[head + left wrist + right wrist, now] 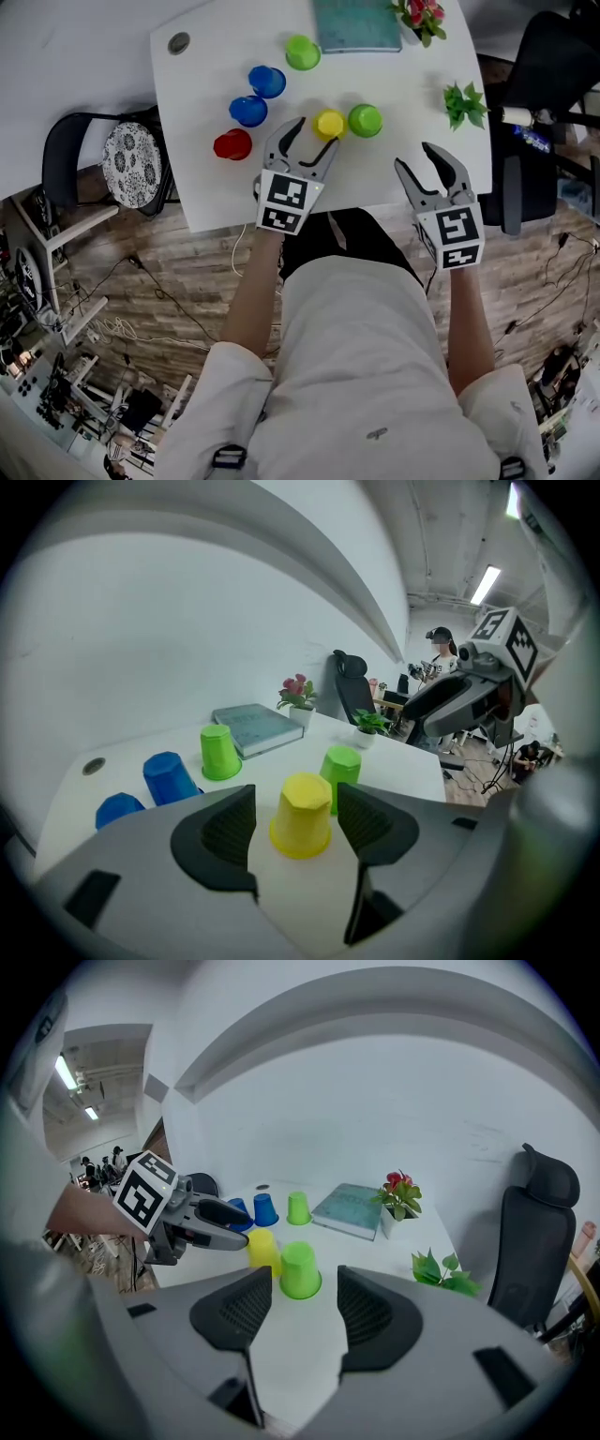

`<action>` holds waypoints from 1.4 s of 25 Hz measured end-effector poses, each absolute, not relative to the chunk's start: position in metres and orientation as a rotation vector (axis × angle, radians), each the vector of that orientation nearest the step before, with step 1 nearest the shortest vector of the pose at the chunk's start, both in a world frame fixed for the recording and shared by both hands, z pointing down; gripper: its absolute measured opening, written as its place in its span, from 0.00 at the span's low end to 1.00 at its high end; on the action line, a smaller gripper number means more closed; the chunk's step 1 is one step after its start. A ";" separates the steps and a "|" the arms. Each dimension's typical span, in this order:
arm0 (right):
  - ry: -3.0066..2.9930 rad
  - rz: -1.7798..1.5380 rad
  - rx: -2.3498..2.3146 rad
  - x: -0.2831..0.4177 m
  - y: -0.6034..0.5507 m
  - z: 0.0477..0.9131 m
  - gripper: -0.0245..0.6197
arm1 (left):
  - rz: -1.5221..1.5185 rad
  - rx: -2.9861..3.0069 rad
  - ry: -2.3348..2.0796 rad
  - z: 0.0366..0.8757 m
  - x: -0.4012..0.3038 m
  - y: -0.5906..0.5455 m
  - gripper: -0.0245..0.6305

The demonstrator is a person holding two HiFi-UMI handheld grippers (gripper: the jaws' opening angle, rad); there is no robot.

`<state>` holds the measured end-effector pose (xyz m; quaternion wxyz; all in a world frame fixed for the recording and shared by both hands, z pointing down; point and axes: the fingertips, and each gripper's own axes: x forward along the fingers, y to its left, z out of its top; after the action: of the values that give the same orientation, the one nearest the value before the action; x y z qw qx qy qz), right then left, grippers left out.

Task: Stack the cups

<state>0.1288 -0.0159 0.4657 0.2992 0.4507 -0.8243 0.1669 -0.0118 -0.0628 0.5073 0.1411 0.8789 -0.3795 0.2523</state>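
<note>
Head view showed six cups standing mouth-down and unstacked on the white worktop (pixel 403 84). The yellow cup (pixel 329 124) and near green cup (pixel 365 120) sat side by side at the near middle, just apart. The far green cup (pixel 302 52) stood at 12 o'clock of them beside the book (pixel 356 23). Two blue cups (pixel 267 82) and a red cup (pixel 232 144) sat off at 9 to 10 o'clock.

Key relation: the yellow cup lay dead ahead, at 12 o'clock, of the left tongs (pixel 316 134), right at their tips. Left gripper view had it centred in the gap. The jaws were spread wide and a sliver of worktop showed on each side of the cup, so the pads were not pressing and nothing was gripped. I could not tell whether the cup was fully between the pads or just past the tips. Its axis was upright with the narrow base on top, so the pads would meet a tapered wall from 3 and 9 o'clock.

The right tongs (pixel 413 155) were also spread and empty, over the worktop's near edge. The near green cup lay at about 11 o'clock of them, near but clear of the tips. Right gripper view put it ahead, a little left of the gap's middle.

Judgement: the left hand was nearer a cup. The likely next step was to close on yellow, lift it, and set it over the green one at its 3 o'clock, a short hop. Risks were the taper slipping in the pads, or the tongs nudging the green neighbour.
</note>
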 end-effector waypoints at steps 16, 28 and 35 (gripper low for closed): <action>-2.243 0.389 1.091 0.089 -0.027 0.460 0.38 | 0.683 2.402 -1.443 0.485 -0.126 -0.064 0.44; -2.230 0.359 1.060 0.081 -0.027 0.459 0.38 | 0.706 2.281 -1.628 0.500 -0.190 -0.073 0.44; -2.217 0.363 1.064 0.081 -0.029 0.460 0.38 | 0.745 2.230 -1.630 0.520 -0.203 -0.074 0.44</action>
<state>0.0807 -0.0285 0.4601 0.3222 0.4054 -0.8443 0.1381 -0.2026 -0.0744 0.5200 0.1397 0.7718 -0.5642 0.2577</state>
